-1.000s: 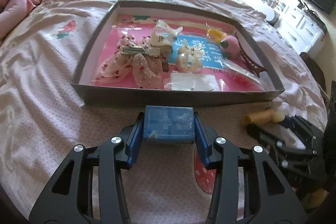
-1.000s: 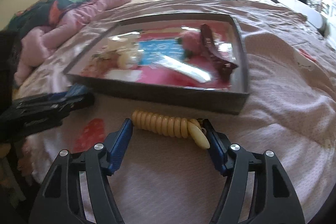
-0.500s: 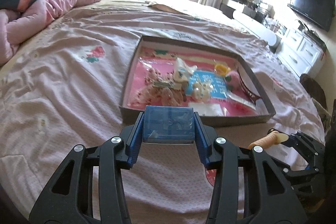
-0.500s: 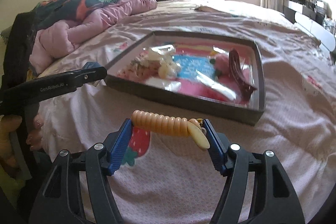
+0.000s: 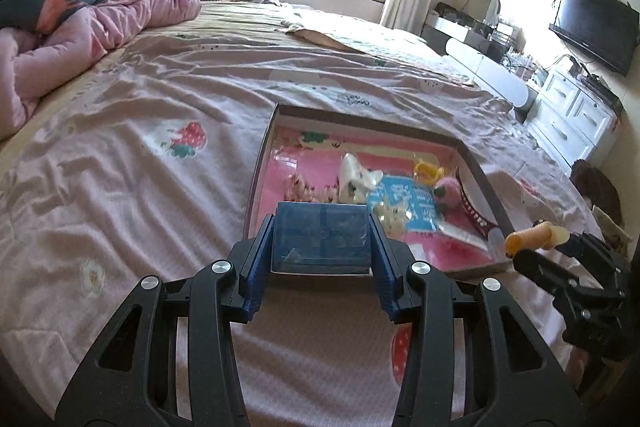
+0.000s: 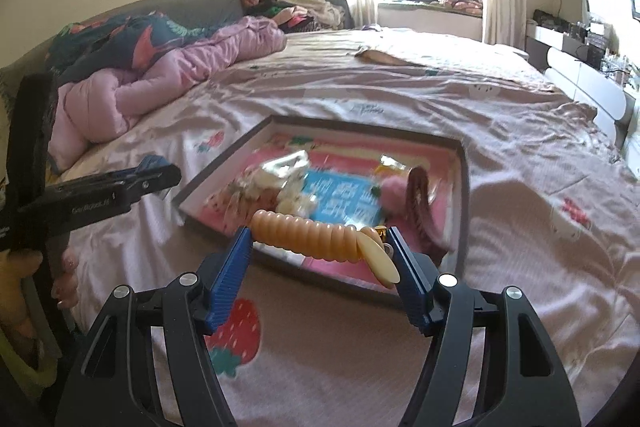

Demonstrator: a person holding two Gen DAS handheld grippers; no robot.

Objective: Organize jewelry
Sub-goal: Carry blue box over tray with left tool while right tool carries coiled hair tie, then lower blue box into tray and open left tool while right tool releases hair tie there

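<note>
Both grippers risen above the bed since earlier, left gripper [image 5: 322, 241] clamping translucent blue box [image 5: 320, 243], right gripper [image 6: 320, 259] clasping ribbed orange spiral hair tie [image 6: 316, 241], shallow tray [image 6: 464, 195] below

You're over the bed [image 5: 168, 107], its pink sheet [image 6: 520, 227] rumpled and printed with strawberries and small flowers. Lying flat on it, right ahead of you, is a shallow grey-walled tray [image 5: 256, 167] with a pink floor. Off to your left, a bunched pink quilt [image 5: 100, 27] sits on the sheet, a dark patterned blanket [image 6: 120, 39] heaped beside it. Farther back, toward the window, a brownish scrap [image 6: 380, 57] lies on the bed; you can't tell what it is.
</note>
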